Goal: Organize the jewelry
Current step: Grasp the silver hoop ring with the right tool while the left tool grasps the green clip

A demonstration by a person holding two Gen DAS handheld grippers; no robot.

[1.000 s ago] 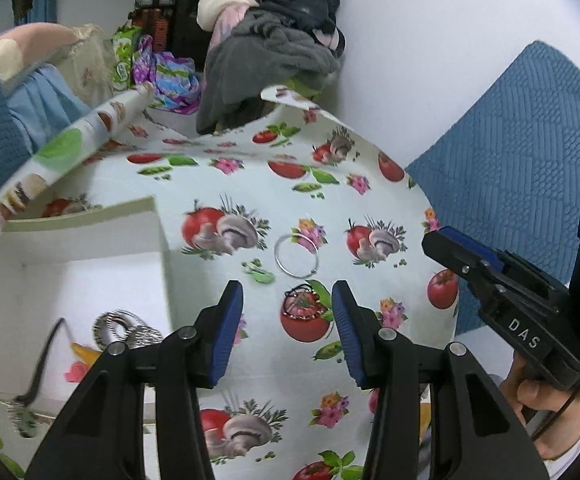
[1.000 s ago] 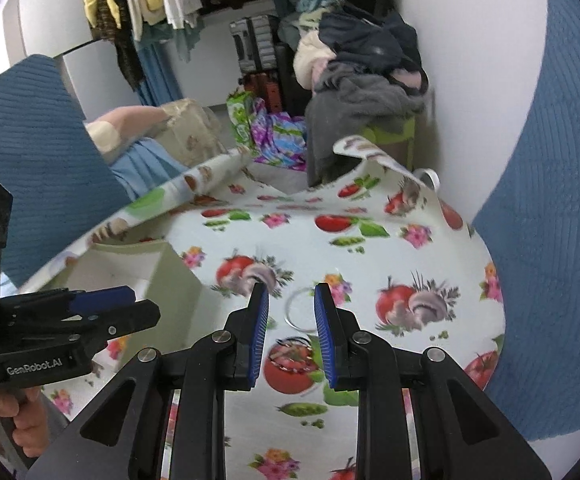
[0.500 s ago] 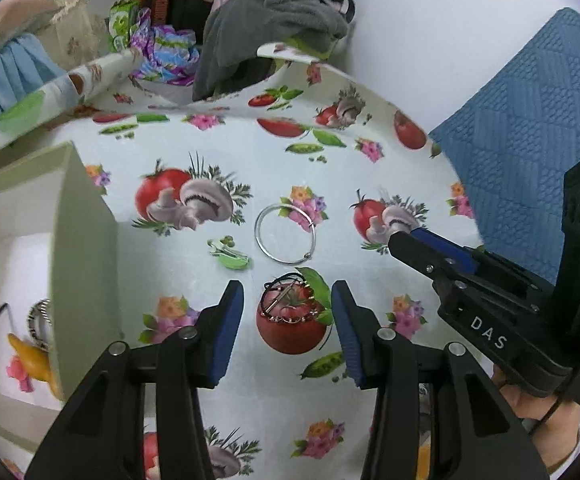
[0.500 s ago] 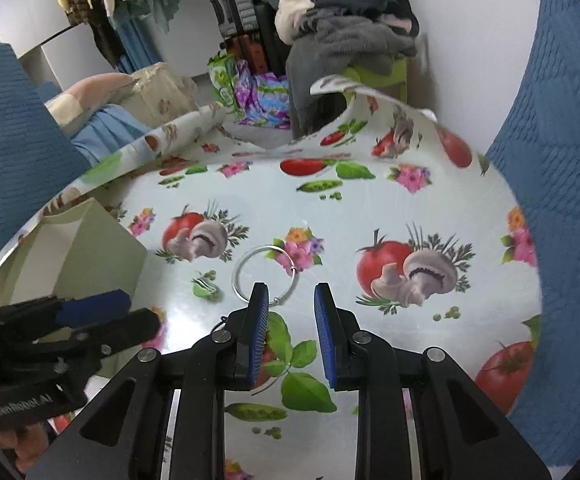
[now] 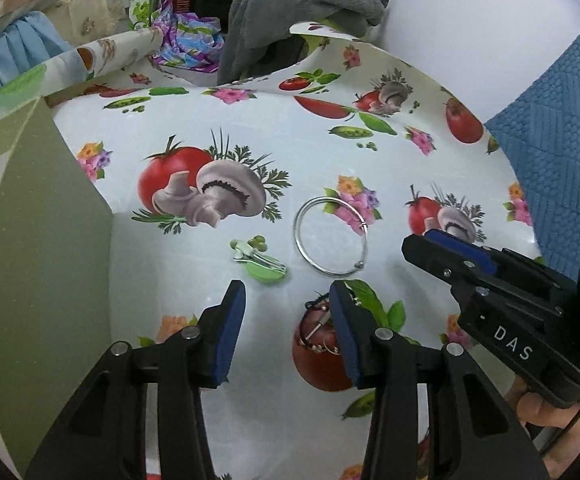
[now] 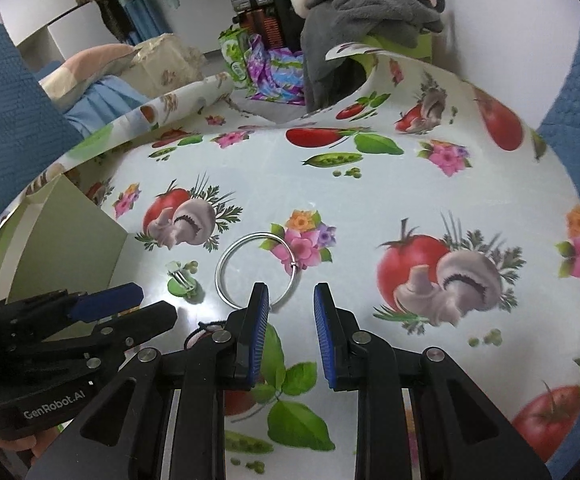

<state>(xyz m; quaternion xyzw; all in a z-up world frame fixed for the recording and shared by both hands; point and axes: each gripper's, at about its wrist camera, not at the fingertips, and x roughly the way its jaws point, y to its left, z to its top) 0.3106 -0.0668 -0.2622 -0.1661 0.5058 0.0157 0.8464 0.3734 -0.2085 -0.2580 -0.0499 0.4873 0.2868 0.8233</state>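
Where tomato-print cloth [image 5: 249, 128] lies flat, thin silver bangle [image 5: 332, 236], closed loop.

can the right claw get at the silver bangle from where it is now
Probably yes. The right claw is open and empty, and the silver bangle lies flat on the tablecloth just ahead of its left fingertip. Nothing sits between them; the left claw is off to the side, over the small dark bracelet.

White wall [image 5: 470, 32]; clothes heap [image 6: 366, 4], perhaps on chair; blue cushion [image 5: 550, 128].
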